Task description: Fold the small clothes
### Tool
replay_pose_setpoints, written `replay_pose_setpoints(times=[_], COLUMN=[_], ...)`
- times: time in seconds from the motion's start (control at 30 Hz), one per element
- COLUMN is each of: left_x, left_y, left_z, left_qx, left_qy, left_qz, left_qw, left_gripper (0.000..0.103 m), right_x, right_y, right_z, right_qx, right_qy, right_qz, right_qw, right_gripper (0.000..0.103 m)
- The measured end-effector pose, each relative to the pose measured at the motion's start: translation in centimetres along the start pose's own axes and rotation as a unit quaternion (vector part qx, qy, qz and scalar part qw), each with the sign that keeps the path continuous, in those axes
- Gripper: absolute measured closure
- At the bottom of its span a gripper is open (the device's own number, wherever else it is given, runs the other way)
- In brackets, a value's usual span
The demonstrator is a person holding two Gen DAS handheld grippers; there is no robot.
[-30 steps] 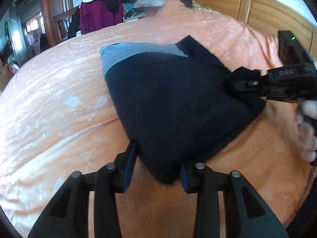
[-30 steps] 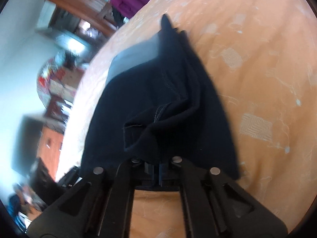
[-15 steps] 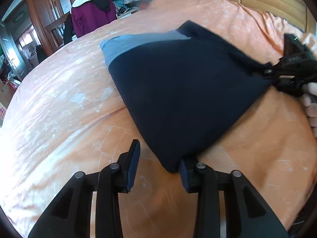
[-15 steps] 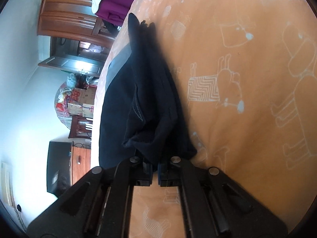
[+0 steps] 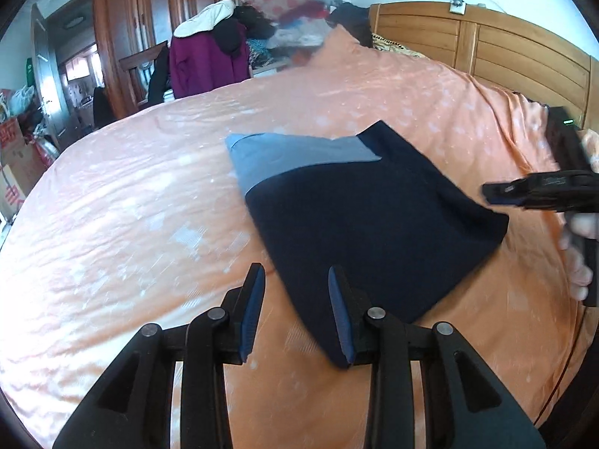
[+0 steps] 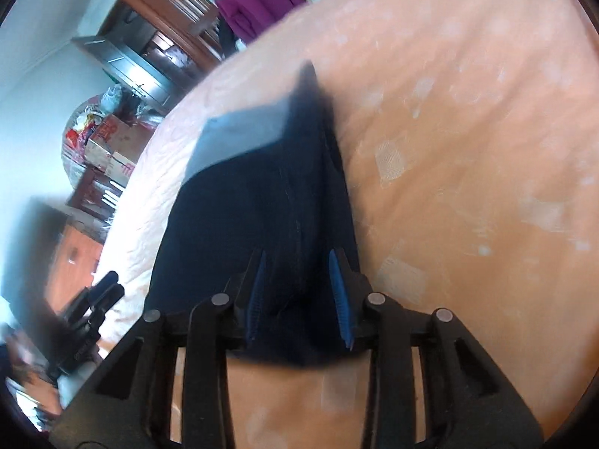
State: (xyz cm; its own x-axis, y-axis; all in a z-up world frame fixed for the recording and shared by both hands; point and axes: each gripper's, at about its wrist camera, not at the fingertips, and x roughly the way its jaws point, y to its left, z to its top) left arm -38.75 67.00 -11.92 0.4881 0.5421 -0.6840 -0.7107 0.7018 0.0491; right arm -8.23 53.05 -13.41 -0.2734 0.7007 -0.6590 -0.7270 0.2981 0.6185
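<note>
We find the dark navy folded garment with a pale grey-blue band (image 5: 359,232) lying flat on the orange printed bedspread (image 5: 123,224), roughly mid-bed, its grey-blue band at the far edge and a folded corner nearest us. We judge it to be a pair of small shorts or trousers folded once, but the cut cannot be confirmed.

The left gripper (image 5: 295,310) stands with its blue-padded fingers (image 5: 251,307) spread wide; nothing is between them. The right-hand finger sits at the near corner of the garment, and the other sits over bare bedspread. We read this as a released hold, with the cloth laid down so that the fold can settle.

The right gripper (image 6: 299,292) also has its fingers spread, straddling the near edge of the garment where several layers stack up. We judge that it is not pinching the cloth, since the pads stand clear on both sides.

Limits of view:
- Both views are motion-blurred, so seams and hems are indistinct.
- The layers beneath the top panel are hidden, so the number of folds cannot be counted.
- In the left wrist view, the right gripper is cut off by the frame edge, with part of the person's hand (image 5: 578,258) behind it.
</note>
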Motion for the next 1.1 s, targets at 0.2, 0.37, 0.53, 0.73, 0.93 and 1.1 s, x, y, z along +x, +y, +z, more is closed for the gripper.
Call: replay_pose_setpoints(times=[0.2, 0.37, 0.53, 0.73, 0.93, 1.1], left_x=[3.2, 6.8, 4.2, 6.2, 2.9, 7.5], left_y=[-2.7, -1.7, -1.6, -1.3, 1.0, 2.3], left_z=[0.0, -2.5, -1.1, -3.1, 0.1, 5.2], left_qx=[0.046, 0.025, 0.026, 0.035, -0.007, 0.006], left_qy=[0.022, 0.064, 0.039, 0.08, 0.023, -0.004], left_qz=[-0.031, -0.042, -0.03, -0.046, -0.07, -0.081], left_qw=[0.9982, 0.9968, 0.9984, 0.9951, 0.9973, 0.9967], left_gripper=[0.065, 0.049, 0.05, 0.045, 0.052, 0.053], right_x=[1.5, 1.4, -3.3, -0.2, -3.7, 2.8], right_y=[-3.3, -3.5, 0.9, -1.6, 3.0, 2.3], right_z=[-0.2, -0.5, -1.2, -4.6, 0.3, 5.6], right_qx=[0.025, 0.023, -0.068, -0.064, -0.144, -0.166], right_qy=[0.0, -0.008, -0.05, 0.04, -0.015, 0.025], right_qz=[0.026, 0.036, 0.014, 0.008, 0.054, 0.04], right_qw=[0.999, 0.999, 0.996, 0.997, 0.988, 0.985], right_gripper=[0.098, 0.095, 0.09, 0.103, 0.1, 0.1])
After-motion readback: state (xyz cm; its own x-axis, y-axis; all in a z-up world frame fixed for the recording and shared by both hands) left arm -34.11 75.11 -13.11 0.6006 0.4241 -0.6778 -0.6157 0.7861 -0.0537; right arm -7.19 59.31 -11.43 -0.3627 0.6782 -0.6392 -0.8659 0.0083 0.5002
